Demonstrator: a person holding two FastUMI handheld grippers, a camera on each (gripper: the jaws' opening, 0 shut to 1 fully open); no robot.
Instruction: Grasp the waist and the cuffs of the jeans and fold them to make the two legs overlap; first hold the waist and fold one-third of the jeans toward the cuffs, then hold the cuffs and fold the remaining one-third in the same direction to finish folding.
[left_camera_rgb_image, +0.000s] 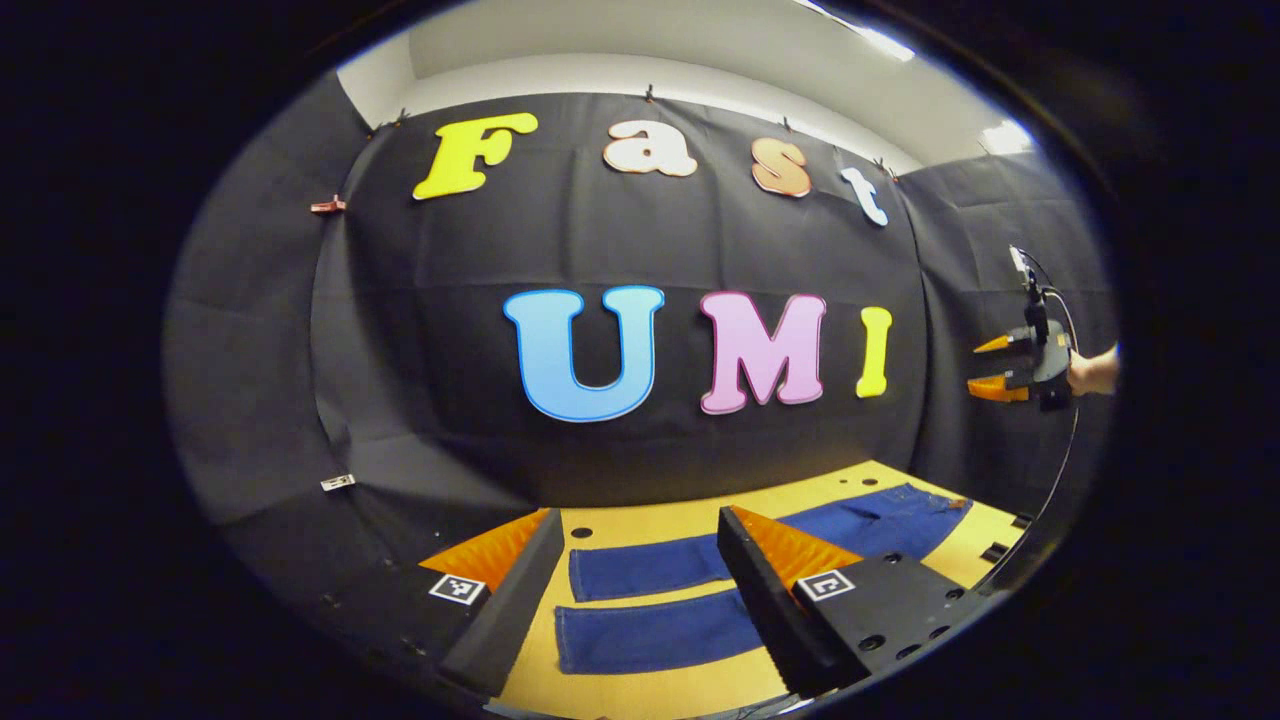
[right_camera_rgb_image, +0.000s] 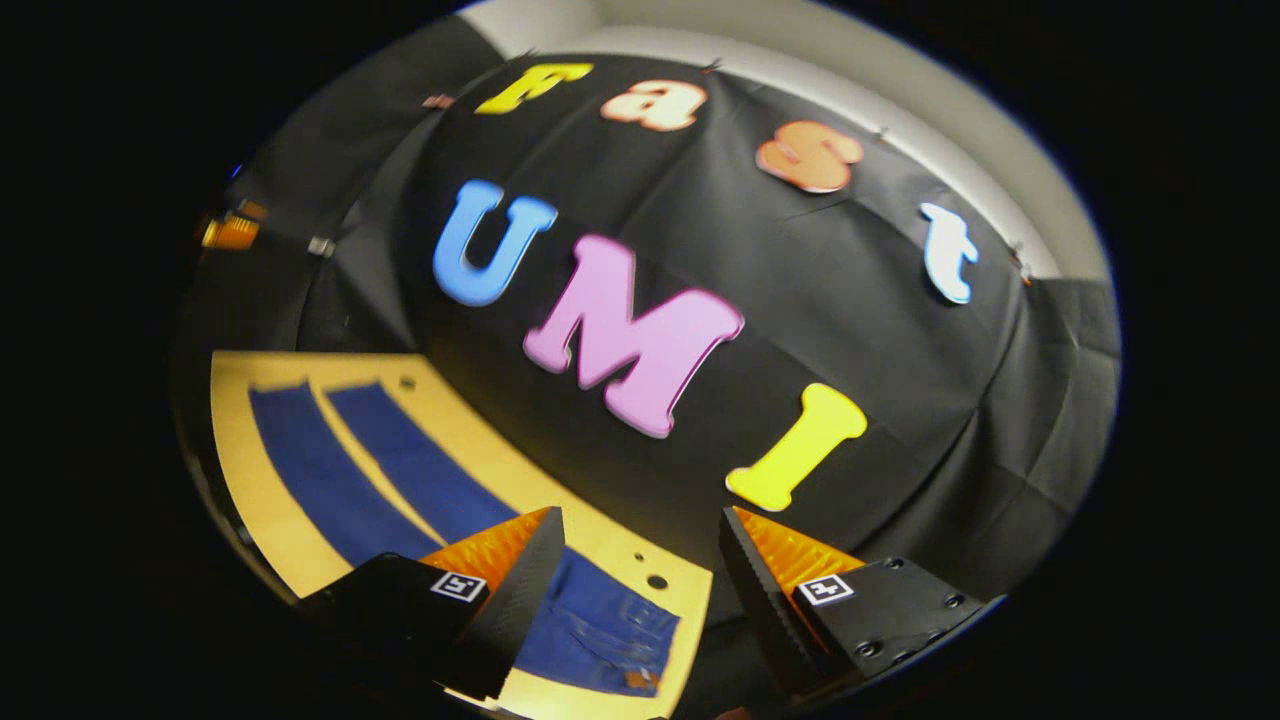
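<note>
While my left gripper hangs in the air with its fingers spread wide and nothing between them, I look down past it at the jeans lying flat on the table. Both legs run side by side, apart, with a strip of table between them, the cuffs at the left and the waist away to the far right. My right gripper is open too and holds nothing; in the right gripper view the waist lies just under its left finger, and the legs stretch off to the far left. From the left gripper view I see the right gripper held high at the right edge, well above the table, a hand behind it.
</note>
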